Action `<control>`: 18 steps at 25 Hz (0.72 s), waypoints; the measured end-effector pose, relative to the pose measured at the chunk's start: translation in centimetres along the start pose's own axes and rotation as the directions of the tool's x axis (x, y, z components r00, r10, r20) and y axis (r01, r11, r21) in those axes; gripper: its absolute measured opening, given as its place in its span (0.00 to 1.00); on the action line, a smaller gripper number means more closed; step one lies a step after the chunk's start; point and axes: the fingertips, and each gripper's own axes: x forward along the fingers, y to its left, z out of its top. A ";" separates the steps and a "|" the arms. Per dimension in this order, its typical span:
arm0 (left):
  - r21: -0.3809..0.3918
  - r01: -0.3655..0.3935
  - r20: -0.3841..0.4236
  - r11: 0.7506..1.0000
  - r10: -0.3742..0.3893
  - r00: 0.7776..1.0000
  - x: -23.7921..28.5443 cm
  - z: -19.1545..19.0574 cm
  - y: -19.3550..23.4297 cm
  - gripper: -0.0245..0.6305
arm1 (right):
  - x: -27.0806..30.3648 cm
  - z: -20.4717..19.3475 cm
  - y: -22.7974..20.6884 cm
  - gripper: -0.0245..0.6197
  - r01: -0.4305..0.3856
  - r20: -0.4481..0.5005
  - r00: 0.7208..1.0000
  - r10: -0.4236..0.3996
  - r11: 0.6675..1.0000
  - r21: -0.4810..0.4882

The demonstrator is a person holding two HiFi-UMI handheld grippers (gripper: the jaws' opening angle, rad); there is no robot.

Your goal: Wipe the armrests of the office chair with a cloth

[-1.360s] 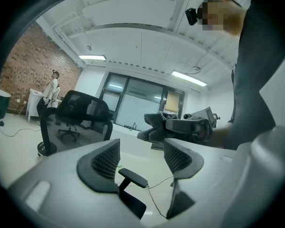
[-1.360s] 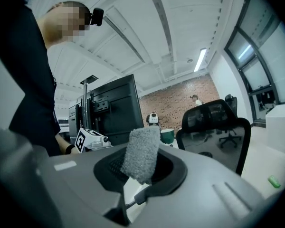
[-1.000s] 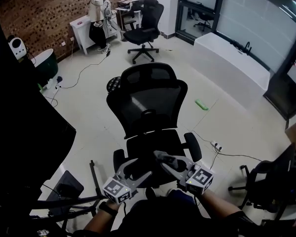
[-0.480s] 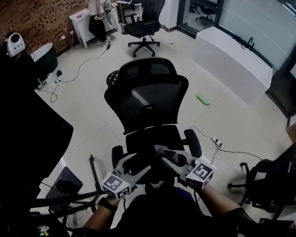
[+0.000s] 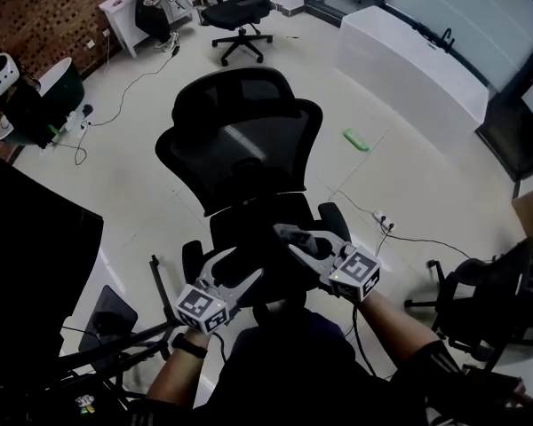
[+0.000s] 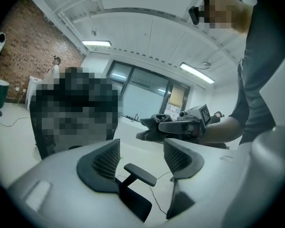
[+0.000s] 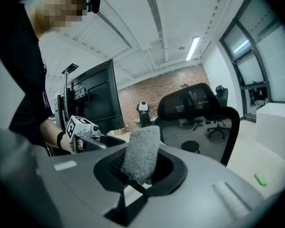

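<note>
Black mesh-back office chair (image 5: 240,149) at 12 o'clock of both grippers; small green bar (image 5: 356,139) on floor (image 5: 142,185) at 2. Right gripper (image 5: 289,236) clamps fuzzy grey cloth (image 7: 141,151); left gripper (image 6: 142,152) gapes wide, empty.

The left claw (image 5: 242,270) and right claw (image 5: 289,238) hang close together over the chair seat (image 5: 244,232). The left one's jaws stand apart with only air between them, while a cloth (image 7: 141,153) fills the right one's. Straight ahead the tall backrest (image 5: 240,145) walls them off. The left-hand armrest (image 5: 192,260) and right-hand armrest (image 5: 336,224) flank them. Past the right claw the floor (image 5: 409,185) is open as far as a second chair (image 5: 484,295). Stand bars (image 5: 160,291) and a dark screen (image 5: 35,264) crowd the left claw's outer side.
</note>
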 end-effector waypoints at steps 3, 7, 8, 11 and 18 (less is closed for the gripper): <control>-0.017 0.008 -0.034 1.000 -0.009 0.999 2.9 -1.6 1.1 0.51 | -0.1 -1.9 -3.9 0.11 0.027 -0.048 0.998 -0.027 1.000 0.001; -0.055 0.007 -0.087 0.998 -0.011 0.996 7.1 -3.6 2.6 0.51 | 0.0 -4.8 -9.9 0.11 0.083 -0.121 0.989 -0.083 0.997 -0.008; -0.068 0.004 -0.099 0.998 -0.011 0.995 8.1 -4.1 3.0 0.51 | 0.0 -5.6 -11.3 0.11 0.094 -0.144 0.985 -0.095 0.995 -0.015; -0.115 -0.003 -0.142 0.993 -0.014 0.990 10.8 -6.5 3.8 0.51 | 0.0 -8.9 -15.2 0.11 0.106 -0.241 0.964 -0.112 0.994 -0.038; -0.200 -0.032 -0.265 0.979 -0.022 0.964 15.8 -12.2 6.2 0.52 | 0.4 -16.8 -22.8 0.11 0.121 -0.437 0.890 -0.132 0.991 -0.053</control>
